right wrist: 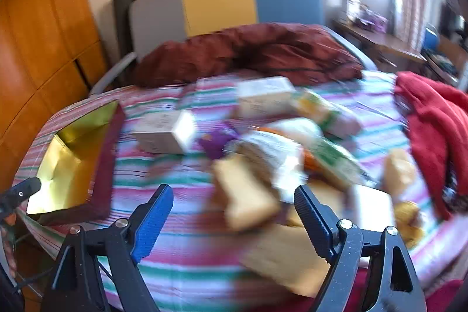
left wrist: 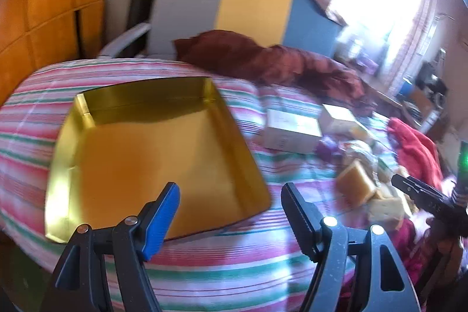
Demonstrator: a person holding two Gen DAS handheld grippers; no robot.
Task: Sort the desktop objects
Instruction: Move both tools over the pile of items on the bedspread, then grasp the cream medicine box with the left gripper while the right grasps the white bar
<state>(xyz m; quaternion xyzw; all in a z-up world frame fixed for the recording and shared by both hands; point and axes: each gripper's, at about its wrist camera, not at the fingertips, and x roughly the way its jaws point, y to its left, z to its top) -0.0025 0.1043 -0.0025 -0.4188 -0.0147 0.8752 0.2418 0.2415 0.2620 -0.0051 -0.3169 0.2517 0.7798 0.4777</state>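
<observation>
Your left hand-held gripper hangs with jaws apart, gripping nothing, over the near edge of the gold tray on the striped bed; your right hand-held gripper, jaws likewise apart, hovers above the blurred pile of packets right of the tray.

Motion-smeared pile of packets, labels unreadable; gold tray's near corner behind left fingers.
</observation>
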